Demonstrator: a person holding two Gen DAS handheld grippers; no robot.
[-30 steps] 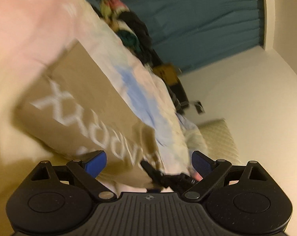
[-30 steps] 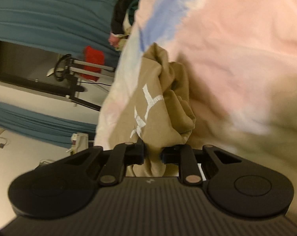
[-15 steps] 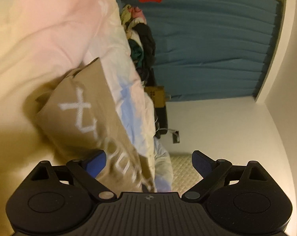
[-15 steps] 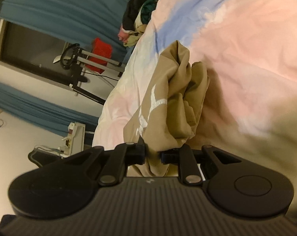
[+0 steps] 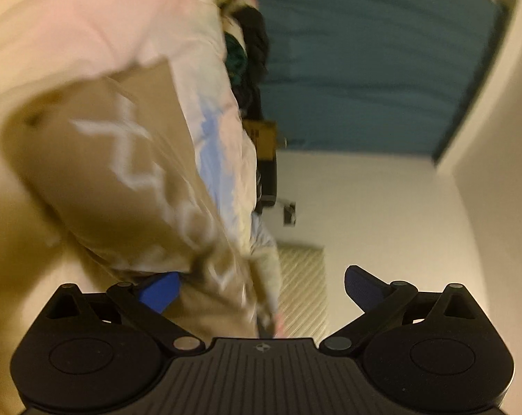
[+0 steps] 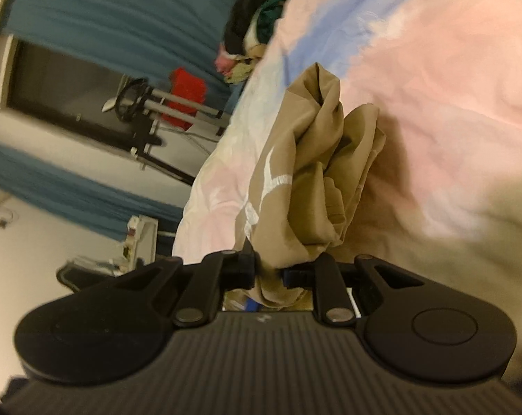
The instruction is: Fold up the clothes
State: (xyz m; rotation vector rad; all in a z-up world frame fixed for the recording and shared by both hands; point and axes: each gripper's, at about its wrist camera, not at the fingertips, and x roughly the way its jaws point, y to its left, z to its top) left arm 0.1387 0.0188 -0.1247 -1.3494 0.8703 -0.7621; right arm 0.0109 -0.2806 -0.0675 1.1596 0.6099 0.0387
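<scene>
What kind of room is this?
Probably a bedroom. A pastel bedsheet covers what looks like a bed, a heap of clothes sits at its end, and teal curtains hang behind.

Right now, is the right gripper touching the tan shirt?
Touching. The right wrist view shows the right gripper shut, with a bunch of the tan shirt pinched between its fingertips and fabric spilling out on both sides.

Matt tan cloth garment [image 6: 295,186] with white print; soft pastel cotton-like bedsheet [image 6: 451,69]; pleated teal curtain [image 5: 365,79]
</scene>
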